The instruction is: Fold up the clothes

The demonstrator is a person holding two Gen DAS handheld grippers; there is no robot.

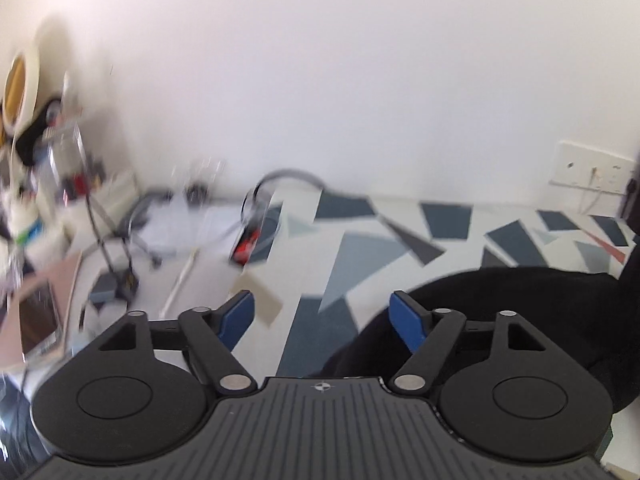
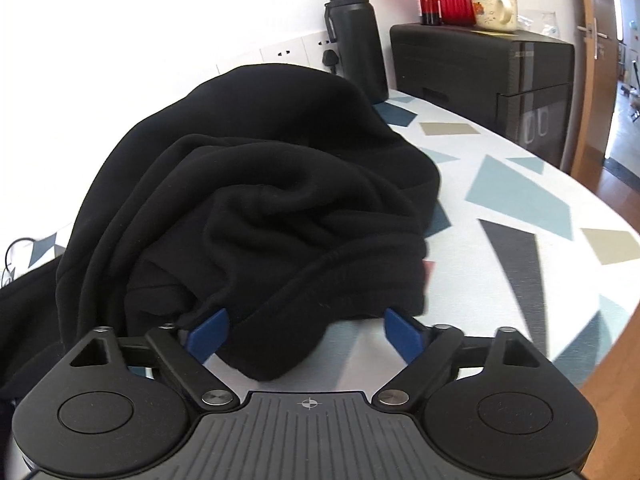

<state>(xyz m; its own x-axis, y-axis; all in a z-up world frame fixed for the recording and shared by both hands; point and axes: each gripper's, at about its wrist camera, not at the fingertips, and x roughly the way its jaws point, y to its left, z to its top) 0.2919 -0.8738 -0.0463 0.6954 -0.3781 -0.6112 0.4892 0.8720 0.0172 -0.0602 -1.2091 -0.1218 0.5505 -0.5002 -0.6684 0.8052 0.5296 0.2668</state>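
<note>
A black fleece garment (image 2: 256,184) lies heaped on the patterned tablecloth (image 2: 520,200). My right gripper (image 2: 306,330) stands open right at the heap's near edge. A fold of the black cloth hangs down between its blue pads (image 2: 402,336), which are spread wide and do not pinch it. In the left wrist view my left gripper (image 1: 322,316) is open above the tablecloth (image 1: 360,240) with nothing between its pads. The same black garment (image 1: 500,312) lies just to its right, behind the right finger.
A dark flask (image 2: 354,36), wall sockets (image 2: 288,52) and a black cabinet (image 2: 480,76) with a red vase and a mug stand behind the heap. The table's wooden edge (image 2: 612,356) runs on the right. Cables, headphones (image 1: 264,208) and cluttered desk items (image 1: 52,200) lie to the left.
</note>
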